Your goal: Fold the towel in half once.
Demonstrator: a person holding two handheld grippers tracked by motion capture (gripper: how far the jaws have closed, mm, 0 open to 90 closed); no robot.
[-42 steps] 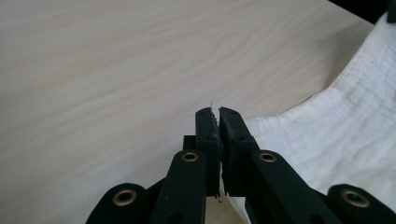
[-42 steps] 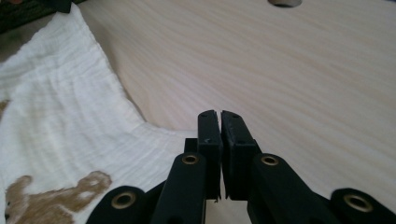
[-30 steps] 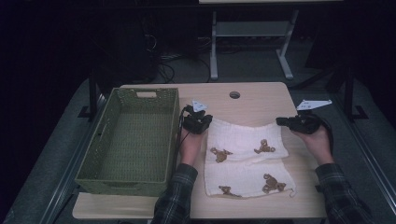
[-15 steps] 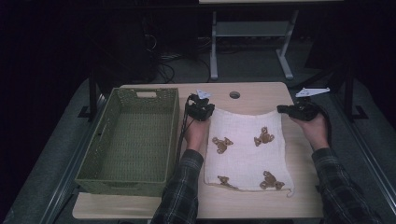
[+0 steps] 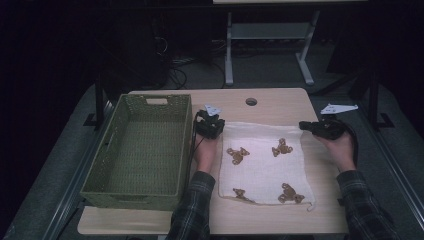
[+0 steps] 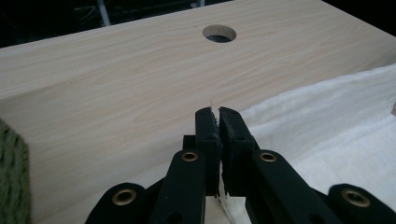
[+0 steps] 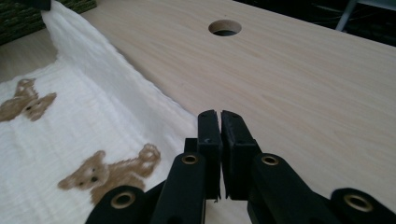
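A white cloth printed with brown teddy bears lies spread flat on the wooden table. My left gripper sits at the cloth's far left corner. In the left gripper view its jaws are shut, with a thin bit of the white cloth pinched between them. My right gripper rests at the far right corner. In the right gripper view it is shut too, and the cloth's edge runs in under its jaws.
A green woven basket, empty, stands on the left side of the table close to my left hand. A round cable hole lies in the table beyond the cloth. A desk frame stands on the floor behind.
One second ago the cloth was doubled, with a fold across its middle. Both grippers carried its far edge away from the person, and it now lies open and flat.
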